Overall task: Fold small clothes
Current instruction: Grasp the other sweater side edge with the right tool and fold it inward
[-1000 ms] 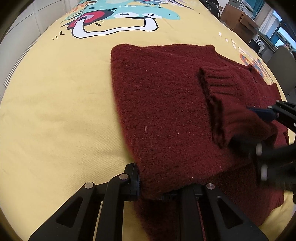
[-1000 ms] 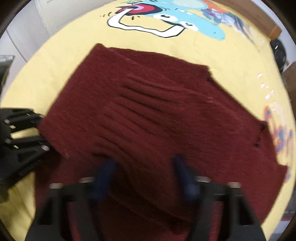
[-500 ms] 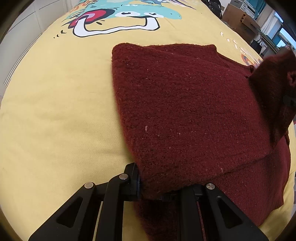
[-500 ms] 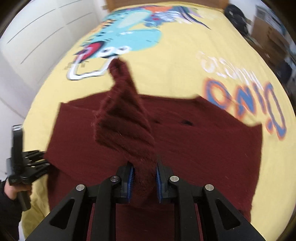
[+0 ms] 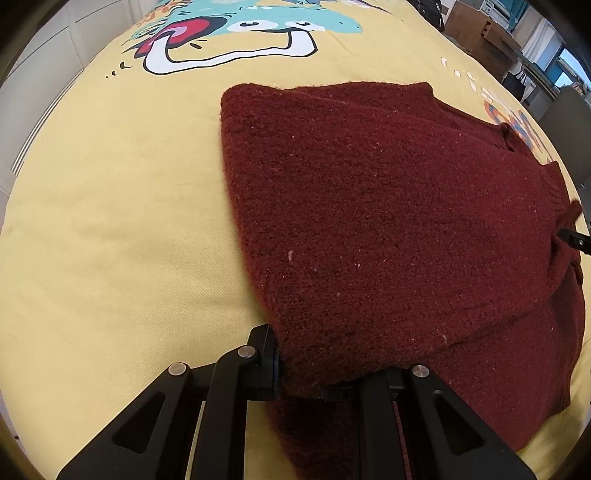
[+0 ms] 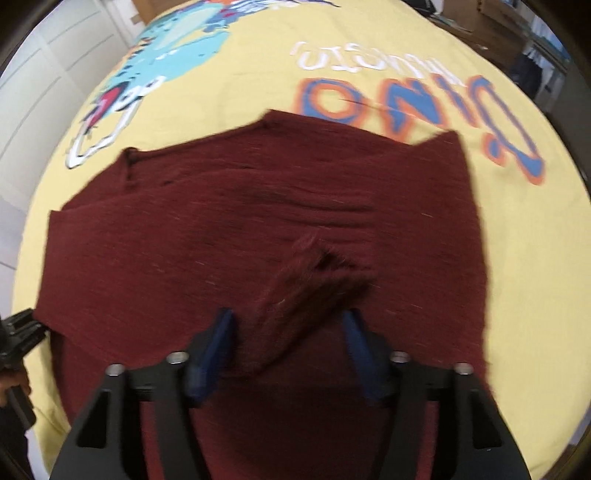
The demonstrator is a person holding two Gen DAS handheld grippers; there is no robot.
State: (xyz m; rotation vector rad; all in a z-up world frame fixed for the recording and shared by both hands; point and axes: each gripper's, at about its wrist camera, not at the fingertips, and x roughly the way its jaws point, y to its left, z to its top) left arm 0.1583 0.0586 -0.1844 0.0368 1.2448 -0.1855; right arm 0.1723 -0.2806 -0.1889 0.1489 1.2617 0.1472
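Note:
A dark red knitted sweater (image 5: 388,206) lies on a yellow bedspread (image 5: 110,221), with one side folded over its body. My left gripper (image 5: 314,376) is shut on the folded edge at the sweater's near corner. In the right wrist view the sweater (image 6: 221,229) spreads wide and its sleeve cuff (image 6: 310,273) lies loose between the blue pads of my right gripper (image 6: 288,332), which is open. The right gripper's tip shows at the right edge of the left wrist view (image 5: 576,242).
The bedspread carries a cartoon dinosaur print (image 5: 236,40) beyond the sweater and orange-blue lettering (image 6: 413,110). White cupboard doors (image 6: 44,74) stand at the left. Boxes and furniture (image 5: 491,26) stand past the bed's far right edge.
My right gripper lifted the sleeve off the sweater's body, carried it to the right, and has opened; the sleeve now lies down between its pads. My left gripper has stayed put.

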